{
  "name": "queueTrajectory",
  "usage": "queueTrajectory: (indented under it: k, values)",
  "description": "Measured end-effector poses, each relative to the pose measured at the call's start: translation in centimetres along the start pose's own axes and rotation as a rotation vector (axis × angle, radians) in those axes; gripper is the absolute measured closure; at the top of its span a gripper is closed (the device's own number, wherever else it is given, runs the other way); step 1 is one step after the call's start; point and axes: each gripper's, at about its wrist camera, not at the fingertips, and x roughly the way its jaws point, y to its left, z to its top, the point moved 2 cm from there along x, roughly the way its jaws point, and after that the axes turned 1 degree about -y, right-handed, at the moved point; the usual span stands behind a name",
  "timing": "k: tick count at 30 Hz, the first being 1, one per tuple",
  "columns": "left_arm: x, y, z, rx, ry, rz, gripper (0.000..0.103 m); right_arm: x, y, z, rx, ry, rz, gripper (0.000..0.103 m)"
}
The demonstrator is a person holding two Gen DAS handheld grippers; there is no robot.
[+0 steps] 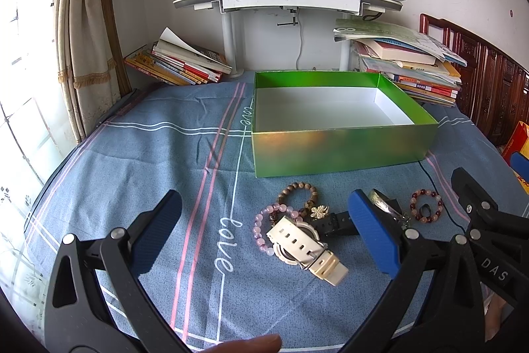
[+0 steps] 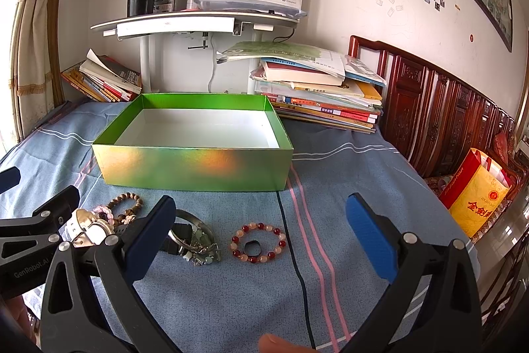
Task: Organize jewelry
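A green box with a white inside stands open on the blue bedsheet, its floor bare as far as both views show. It sits at the far middle of the bed, between two stacks of books: a smaller leaning stack at the far left and a taller stack at the far right.

The jewelry lies on the sheet just near of the box. In the left wrist view a brown wooden bead bracelet lies closest to the box, a pink bead bracelet is just near of it, and a cream-strapped watch rests over the pink beads. A small gold flower-shaped piece touches a black strap. To the right, a silver bangle lies with a tangle of pale green beads, and farther right, apart from them, a red and peach bead bracelet encircles a small dark ring.

The left gripper hovers low over the watch and pink beads, jaws spread wide and grasping nothing. The right gripper hovers low over the red and peach bracelet, jaws likewise spread wide and empty. A fingertip shows at the near edge.
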Motion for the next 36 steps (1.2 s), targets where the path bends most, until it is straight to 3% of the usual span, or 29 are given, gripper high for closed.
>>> queueTrajectory:
  k: [26, 30, 32, 36]
  values:
    - [-0.2, -0.1, -0.1, 0.001, 0.003, 0.000, 0.004, -0.2, -0.1, 0.0, 0.000, 0.001, 0.002, 0.002]
    - [1.5, 0.5, -0.3, 0.011, 0.108, 0.019, 0.004, 1.7, -0.6, 0.0, -0.043, 0.109, -0.010, 0.002]
    - [2.7, 1.4, -0.6, -0.008, 0.187, 0.011, 0.004, 3.4, -1.4, -0.4, -0.037, 0.214, 0.040, 0.002]
    - [3.6, 2.0, -0.9, -0.020, 0.258, -0.027, 0.004, 5.0, -2.1, -1.4, -0.007, 0.334, 0.127, 0.003]
